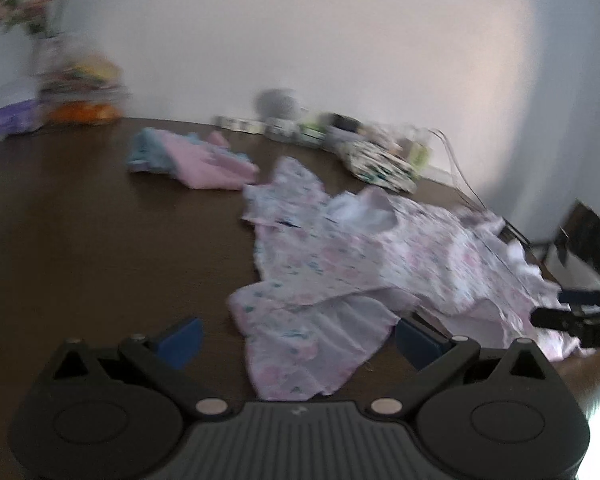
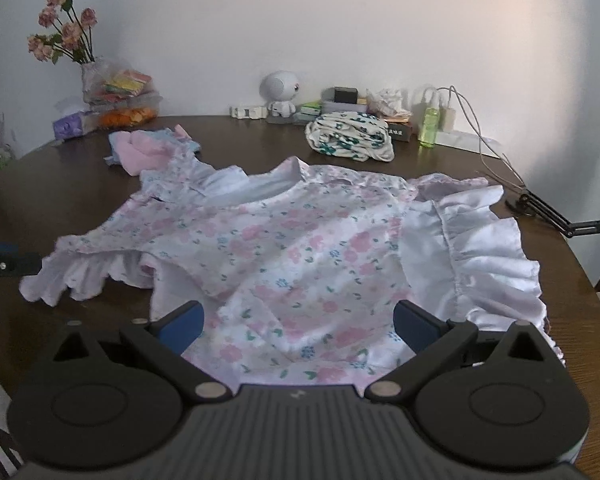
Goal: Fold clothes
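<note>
A white child's dress with pink flowers and ruffled hems [image 2: 300, 248] lies spread out on the dark wooden table [image 2: 52, 184]. My right gripper [image 2: 298, 324] is open just above the dress's near hem, its blue pads wide apart. In the blurred left wrist view the same floral dress [image 1: 360, 256] lies crumpled to the right. My left gripper [image 1: 296, 338] hangs open over the dress's near left ruffle, holding nothing. The other gripper's black tip [image 1: 572, 320] shows at the right edge.
A pink and blue folded pile [image 2: 148, 148] and a white garment with green print [image 2: 352, 138] sit farther back. Along the wall stand a flower vase [image 2: 92, 76], a white toy robot [image 2: 280, 94], a green bottle [image 2: 430, 124], cables and small boxes. A black stand arm [image 2: 556, 220] is at the right.
</note>
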Demonstrator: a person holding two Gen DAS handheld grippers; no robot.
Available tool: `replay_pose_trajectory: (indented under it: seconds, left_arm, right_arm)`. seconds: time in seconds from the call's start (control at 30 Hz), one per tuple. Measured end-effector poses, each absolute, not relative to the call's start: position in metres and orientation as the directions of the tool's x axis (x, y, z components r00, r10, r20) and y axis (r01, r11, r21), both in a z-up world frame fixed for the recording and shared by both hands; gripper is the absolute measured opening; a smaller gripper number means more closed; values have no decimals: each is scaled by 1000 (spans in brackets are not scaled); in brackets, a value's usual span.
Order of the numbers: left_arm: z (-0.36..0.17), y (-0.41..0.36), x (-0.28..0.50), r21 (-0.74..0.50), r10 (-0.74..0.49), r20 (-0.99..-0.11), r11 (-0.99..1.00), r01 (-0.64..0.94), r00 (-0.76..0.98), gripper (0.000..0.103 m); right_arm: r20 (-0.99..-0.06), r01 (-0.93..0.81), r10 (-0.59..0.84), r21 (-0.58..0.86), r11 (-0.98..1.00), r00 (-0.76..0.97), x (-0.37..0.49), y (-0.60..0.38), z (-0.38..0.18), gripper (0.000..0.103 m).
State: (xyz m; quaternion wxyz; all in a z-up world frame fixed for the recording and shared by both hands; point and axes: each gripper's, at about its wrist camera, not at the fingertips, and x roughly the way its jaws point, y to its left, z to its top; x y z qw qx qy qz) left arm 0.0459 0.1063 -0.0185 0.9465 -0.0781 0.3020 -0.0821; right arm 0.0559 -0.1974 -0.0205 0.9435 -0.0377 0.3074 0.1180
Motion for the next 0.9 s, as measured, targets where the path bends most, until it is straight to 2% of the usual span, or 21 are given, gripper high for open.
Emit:
replay_pose_trajectory:
  seconds: [0.13, 0.2, 0.27, 0.3, 0.43, 0.5, 0.57, 0.7, 0.9]
  left_arm:
    - [-25, 96, 64, -130, -150, -591, 987, 89, 793, 98]
    - [-29, 95, 71, -108, -123, -604, 992, 73, 787, 90]
    - [-35, 94, 78, -91, -100, -613, 994, 56, 784, 75]
    - [-37, 94, 80, -83, -92, -612, 995, 52, 785, 73]
    - [-41, 90, 83, 23, -17, -602, 999, 39, 798, 45]
    - [-40, 89, 82, 68, -1, -596, 996, 52, 803, 41]
    - [-39, 87, 83, 130, 34, -591, 990, 54, 806, 30]
    - [-38, 88, 81, 221, 111, -583, 975, 26, 805, 28]
    - [-37, 105, 72, 267, 209, -580, 962, -58, 787, 32]
  right_arm:
    - [-590, -252, 200, -5, 968, 782, 54, -203, -25, 103]
    - [-588, -251, 190, -23, 968, 786, 53, -207, -27, 103]
    - [-589, -245, 183, -26, 969, 787, 53, -213, -30, 103]
    - [-592, -239, 179, -23, 971, 786, 54, -217, -32, 103]
    - [-611, -211, 165, -3, 978, 774, 57, -232, -44, 103]
    - [-621, -202, 163, 8, 979, 767, 58, -237, -50, 103]
    - [-628, -209, 183, 32, 977, 757, 59, -241, -55, 103]
    - [-633, -252, 246, 83, 964, 734, 60, -243, -61, 103]
    - [-634, -330, 326, 115, 937, 702, 57, -232, -66, 102]
